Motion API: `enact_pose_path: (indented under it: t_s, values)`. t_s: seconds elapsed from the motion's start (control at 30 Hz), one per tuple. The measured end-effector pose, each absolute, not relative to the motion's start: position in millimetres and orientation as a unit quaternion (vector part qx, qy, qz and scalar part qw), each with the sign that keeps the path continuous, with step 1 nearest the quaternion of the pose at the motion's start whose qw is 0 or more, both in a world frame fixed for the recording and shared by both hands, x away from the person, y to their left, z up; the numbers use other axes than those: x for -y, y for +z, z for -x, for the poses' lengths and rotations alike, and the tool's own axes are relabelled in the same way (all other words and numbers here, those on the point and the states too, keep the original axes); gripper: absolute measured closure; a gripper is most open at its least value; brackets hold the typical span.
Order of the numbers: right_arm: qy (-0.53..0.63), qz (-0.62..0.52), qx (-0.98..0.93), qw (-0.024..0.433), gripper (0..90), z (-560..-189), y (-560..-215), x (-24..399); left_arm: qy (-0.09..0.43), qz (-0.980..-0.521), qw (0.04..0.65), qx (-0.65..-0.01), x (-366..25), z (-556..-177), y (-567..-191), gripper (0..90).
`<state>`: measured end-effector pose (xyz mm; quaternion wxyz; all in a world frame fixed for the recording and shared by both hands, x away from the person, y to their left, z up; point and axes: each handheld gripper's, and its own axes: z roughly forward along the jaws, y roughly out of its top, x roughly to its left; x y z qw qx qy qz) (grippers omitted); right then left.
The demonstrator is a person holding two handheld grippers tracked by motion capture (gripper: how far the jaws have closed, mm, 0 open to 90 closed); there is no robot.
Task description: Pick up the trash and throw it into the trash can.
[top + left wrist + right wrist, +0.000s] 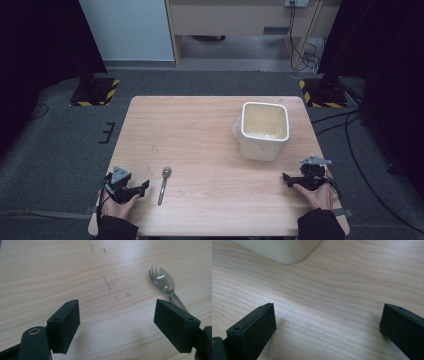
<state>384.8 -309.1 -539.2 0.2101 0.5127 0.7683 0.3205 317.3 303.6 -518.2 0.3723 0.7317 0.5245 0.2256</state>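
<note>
A metal spork lies on the wooden table near the front left, its tined head pointing away from me. In the left gripper view the spork sits just beyond the right jaw. My left gripper rests low at the table's front left, open, with nothing between its jaws. A white square-mouthed container stands upright at the right middle. My right gripper rests at the front right, open and empty, a little in front of the container.
Crumpled clear plastic clings to the container's left side. The table's front edge lies just under both hands. Grey carpet, cables and yellow-black striped stand bases surround the table.
</note>
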Motion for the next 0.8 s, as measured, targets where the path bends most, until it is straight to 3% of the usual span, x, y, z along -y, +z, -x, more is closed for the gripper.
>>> enact_pose_path:
  t_s: [0.47,0.8]
  values:
    - [0.315,-0.531,-0.756,0.218,0.7,-379.5,-539.1,307.5,0.253,-0.707,0.447,-0.487,-286.2,-305.5,-478.9,27.3]
    - [0.315,-0.531,-0.756,0.218,0.7,-379.5,-539.1,307.5,0.242,-0.724,0.445,-0.469,-267.6,-307.2,-471.0,31.2]
